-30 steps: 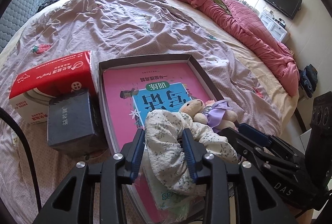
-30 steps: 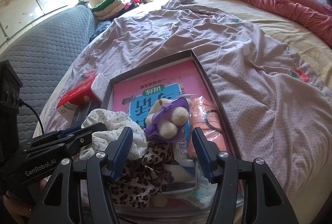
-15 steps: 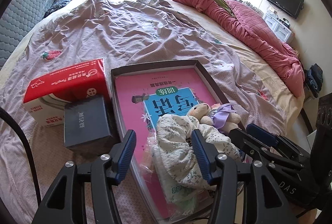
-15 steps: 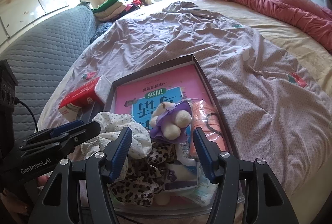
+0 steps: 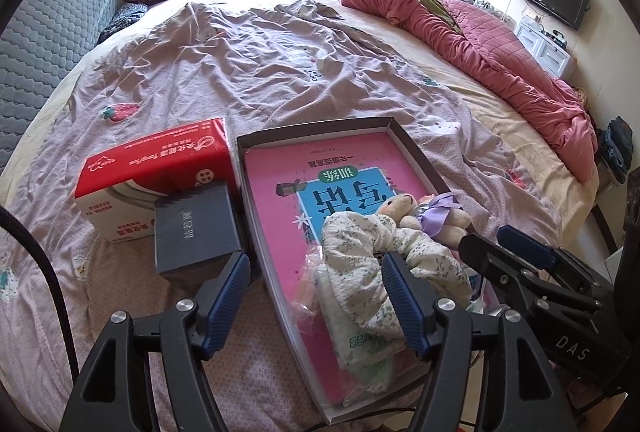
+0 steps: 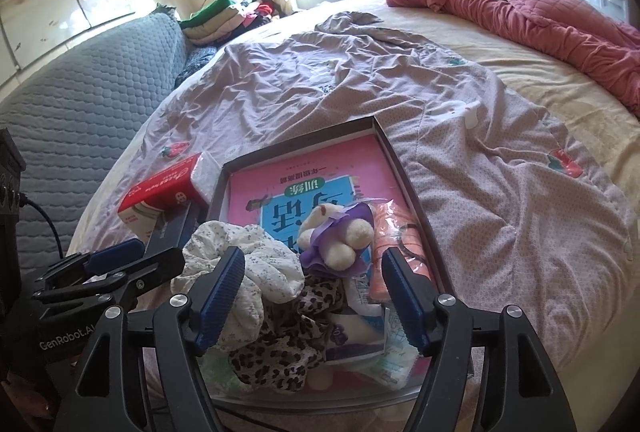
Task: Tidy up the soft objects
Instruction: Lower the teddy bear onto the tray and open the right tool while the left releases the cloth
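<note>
Setting: a shallow dark tray (image 5: pixel 416 155) lay on a mauve bedspread (image 5: pixel 248 71), near the bed's near edge, with a pink book (image 5: pixel 280 199) flat inside it.
Soft things gathered: a white floral scrunchie (image 5: pixel 360 244), a small plush bear in a purple dress (image 6: pixel 340 236), a leopard-print scrunchie (image 6: pixel 280 348) and an orange packet (image 6: pixel 396 232) sat heaped at the tray's near end.
Left gripper (image 5: pixel 316 296): jaws had just been opening and stood apart; the floral scrunchie lay beside the right-hand pad, released.
Right gripper (image 6: pixel 312 292): jaws had also just been widening, apart above the heap, gripping nothing.
Outside the tray: a red tissue box (image 5: pixel 156 167) and a dark box (image 5: pixel 196 228) touched its left edge.
Progress: the soft items appeared collected; only neatening seemed left.
</note>
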### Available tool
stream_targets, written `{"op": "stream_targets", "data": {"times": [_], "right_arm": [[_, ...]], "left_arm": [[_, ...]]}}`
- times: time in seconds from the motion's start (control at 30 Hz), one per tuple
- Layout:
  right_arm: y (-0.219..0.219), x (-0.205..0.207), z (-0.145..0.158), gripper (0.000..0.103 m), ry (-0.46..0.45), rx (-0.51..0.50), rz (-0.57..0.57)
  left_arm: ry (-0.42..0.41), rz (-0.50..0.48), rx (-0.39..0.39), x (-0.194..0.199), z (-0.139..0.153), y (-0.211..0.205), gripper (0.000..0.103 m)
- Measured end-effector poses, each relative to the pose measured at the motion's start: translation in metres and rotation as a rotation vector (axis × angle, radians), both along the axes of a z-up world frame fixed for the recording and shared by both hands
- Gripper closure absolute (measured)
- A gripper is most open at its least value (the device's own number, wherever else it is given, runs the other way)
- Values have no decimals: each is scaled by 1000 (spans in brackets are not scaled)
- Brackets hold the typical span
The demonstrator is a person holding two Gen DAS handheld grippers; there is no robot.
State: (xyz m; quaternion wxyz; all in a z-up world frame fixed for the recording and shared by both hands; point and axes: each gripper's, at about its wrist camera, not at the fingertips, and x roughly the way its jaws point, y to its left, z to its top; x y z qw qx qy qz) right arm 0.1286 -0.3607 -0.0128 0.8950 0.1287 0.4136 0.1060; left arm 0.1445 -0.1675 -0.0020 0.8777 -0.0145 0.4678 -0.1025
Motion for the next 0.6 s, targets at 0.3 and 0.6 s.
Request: {"op": "stream_targets", "data": {"times": [0.3,0.6], "right_arm": [[2,-8,10,25,-14,-24,-6],[18,-32,29,21,-38,-27,35]], "left_arm": [[-2,7,16,-12,5,5,28],[-34,74,69,-43,20,25,20]]}}
